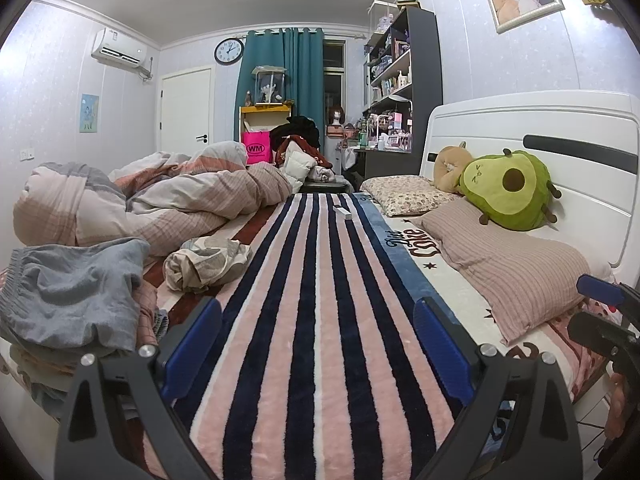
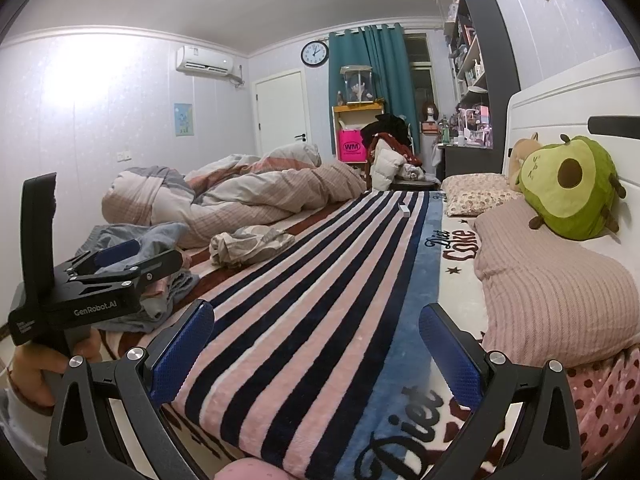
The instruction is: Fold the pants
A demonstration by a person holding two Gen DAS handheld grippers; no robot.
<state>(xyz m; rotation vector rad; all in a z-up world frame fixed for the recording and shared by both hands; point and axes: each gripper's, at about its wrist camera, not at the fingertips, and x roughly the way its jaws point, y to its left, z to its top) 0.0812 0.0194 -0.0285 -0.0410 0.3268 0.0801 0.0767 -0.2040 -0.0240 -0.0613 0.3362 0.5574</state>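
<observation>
Side by side, left gripper (image 1: 316,344) and right gripper (image 2: 316,348), both wide open, empty, above striped blanket (image 1: 320,280).

"wm" on pink bag (image 1: 257,148), "diet coke" on blanket (image 2: 456,246), "genrobot.ai" on left claw (image 2: 120,258)

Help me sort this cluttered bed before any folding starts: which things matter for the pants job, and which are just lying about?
For the job:
- grey garment on the clothes pile at the left edge, possibly the pants
- striped blanket, the bare surface to fold on
- left gripper and right gripper, both open

Just lying about:
- duvet
- crumpled cloth
- avocado toy
- pillow
</observation>
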